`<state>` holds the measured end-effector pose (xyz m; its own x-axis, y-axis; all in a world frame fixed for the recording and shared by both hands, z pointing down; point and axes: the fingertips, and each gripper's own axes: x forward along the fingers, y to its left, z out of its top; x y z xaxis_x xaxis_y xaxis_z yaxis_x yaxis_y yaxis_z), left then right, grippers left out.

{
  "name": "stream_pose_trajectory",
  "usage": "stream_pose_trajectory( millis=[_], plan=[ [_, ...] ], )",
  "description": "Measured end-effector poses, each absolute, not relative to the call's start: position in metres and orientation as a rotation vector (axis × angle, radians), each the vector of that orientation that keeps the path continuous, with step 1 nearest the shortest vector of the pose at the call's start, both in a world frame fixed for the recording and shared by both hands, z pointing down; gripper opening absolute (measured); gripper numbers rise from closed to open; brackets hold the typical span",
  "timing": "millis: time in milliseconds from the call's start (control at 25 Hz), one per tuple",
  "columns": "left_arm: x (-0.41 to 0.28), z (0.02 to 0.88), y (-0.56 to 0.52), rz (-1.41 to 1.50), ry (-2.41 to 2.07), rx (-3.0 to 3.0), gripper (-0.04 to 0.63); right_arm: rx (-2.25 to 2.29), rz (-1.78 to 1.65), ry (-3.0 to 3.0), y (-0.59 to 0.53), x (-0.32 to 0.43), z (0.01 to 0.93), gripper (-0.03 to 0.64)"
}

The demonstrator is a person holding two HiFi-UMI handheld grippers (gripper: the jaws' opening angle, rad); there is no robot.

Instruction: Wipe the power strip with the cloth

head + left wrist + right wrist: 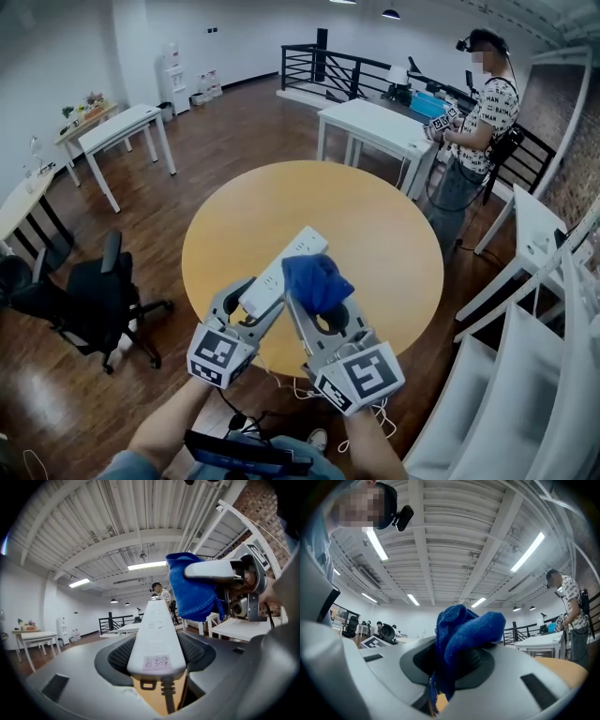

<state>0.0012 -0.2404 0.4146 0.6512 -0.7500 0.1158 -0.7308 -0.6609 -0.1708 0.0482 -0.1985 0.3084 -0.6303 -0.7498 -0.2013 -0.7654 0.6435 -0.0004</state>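
Observation:
My left gripper (265, 302) is shut on the near end of a white power strip (286, 266), held up above the round wooden table (394, 244). In the left gripper view the power strip (156, 630) runs forward between the jaws, its cord hanging from the near end. My right gripper (319, 292) is shut on a bunched blue cloth (317, 281), which lies against the strip's right side. The cloth (461, 634) fills the jaws in the right gripper view. It also shows as a blue cloth (190, 592) at the upper right of the left gripper view.
A person (473, 117) with grippers stands beyond the table by a white desk (375, 127). An office chair (89, 300) stands at the left, white desks (122, 131) further back. White shelving (534, 309) is at the right. A cable hangs below the table's near edge.

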Motion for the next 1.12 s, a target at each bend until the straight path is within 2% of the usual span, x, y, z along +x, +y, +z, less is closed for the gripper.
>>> stream_pose_trajectory(
  millis=[240,560,1120],
  plan=[
    [0.016,0.402,-0.229,-0.275,1.176,-2.685,0.279,-0.958,0.035,2.705,-0.183,0.012,0.284,0.066],
    [0.014,0.392,-0.222,-0.286,1.158,-2.642,0.279,-0.852,0.011,2.829,-0.182,-0.029,0.304,0.067],
    [0.004,0.381,-0.211,-0.23,1.174,-2.647,0.279,-1.011,0.159,2.733,-0.213,0.027,0.254,0.066]
  ],
)
